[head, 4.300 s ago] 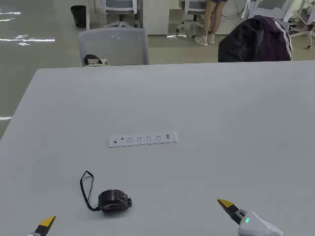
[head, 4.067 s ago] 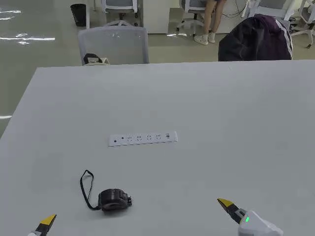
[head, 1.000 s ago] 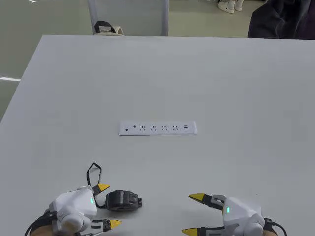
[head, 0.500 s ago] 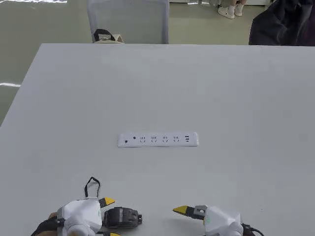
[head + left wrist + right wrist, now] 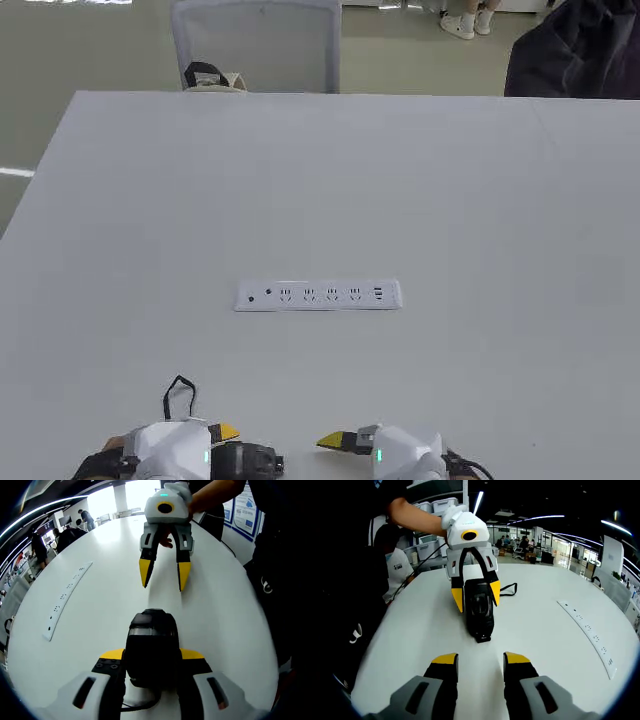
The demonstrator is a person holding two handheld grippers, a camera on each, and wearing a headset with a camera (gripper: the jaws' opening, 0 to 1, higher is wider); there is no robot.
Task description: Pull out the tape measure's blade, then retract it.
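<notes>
Tape measure: the tape measure [image 5: 247, 463] is lying on the table [image 5: 450, 200] at its near edge, left of centre, with its strap [image 5: 178, 393] looping away on the far-left side.
Left tongs: the left gripper [image 5: 475, 596] is clamping the dark case, with its jaws pressing on both flanks.
Right tongs: the right gripper [image 5: 481, 661] is standing released with its jaws spread. It is sitting just to the right of the case and pointing at it, not touching it.
Blade: no blade is showing outside the case, so the pull is not yet begun. A small tab [image 5: 482, 639] on the end facing the right gripper is looking like the end hook.
Handling: the case is probably behaving as a compact, rigid, fairly dense lump with smooth sides that may be slipping under the pull. The blade is likely thin and springy, and prone to snapping back when freed.
Where to hold: the flat flanks are suiting the left jaws, while the right jaws are best pinching the tab itself. It is a small target.
Surroundings: the power strip [image 5: 318, 296] is lying farther off in mid-table, well apart from the work.
</notes>
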